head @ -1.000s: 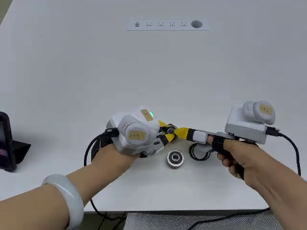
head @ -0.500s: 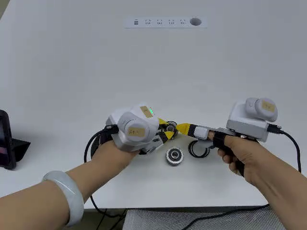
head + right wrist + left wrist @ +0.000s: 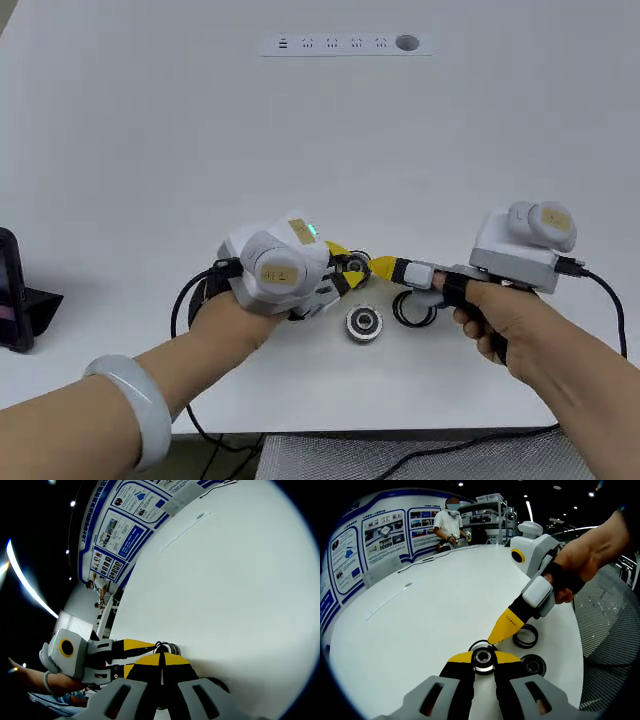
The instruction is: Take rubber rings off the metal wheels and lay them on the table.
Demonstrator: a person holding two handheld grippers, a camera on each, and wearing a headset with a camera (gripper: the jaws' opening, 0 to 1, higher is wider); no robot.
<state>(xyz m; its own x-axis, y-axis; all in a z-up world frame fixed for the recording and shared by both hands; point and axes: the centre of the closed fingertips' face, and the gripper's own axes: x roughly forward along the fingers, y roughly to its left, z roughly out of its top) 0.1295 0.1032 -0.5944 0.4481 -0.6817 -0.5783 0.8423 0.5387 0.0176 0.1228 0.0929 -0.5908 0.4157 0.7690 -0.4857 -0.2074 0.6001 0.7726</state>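
1. At the lower centre of the head view, near the front edge of the white worktop, the two hand-held grippers are meeting tip to tip.
2. The left hand-held gripper is clamping a small round silver metal wheel between its yellow-tipped jaws, which are open only as wide as the wheel. It is probably acting as a vice, so the wheel cannot spin or slip.
3. The right hand-held gripper is reaching in from the right of the head view with its jaws pressed together. They appear to be pinching the thin black rubber ring, which is arching off the wheel's rim.
4. Judging by that loop, the ring is partly free and partly seated, so the peel is under way.
5. Just below the tips, a second metal wheel is lying flat on the worktop. I cannot tell whether it is carrying a ring.
6. Just to its right, loose black rubber rings are lying on the worktop, probably dropped close by to keep reaches short.
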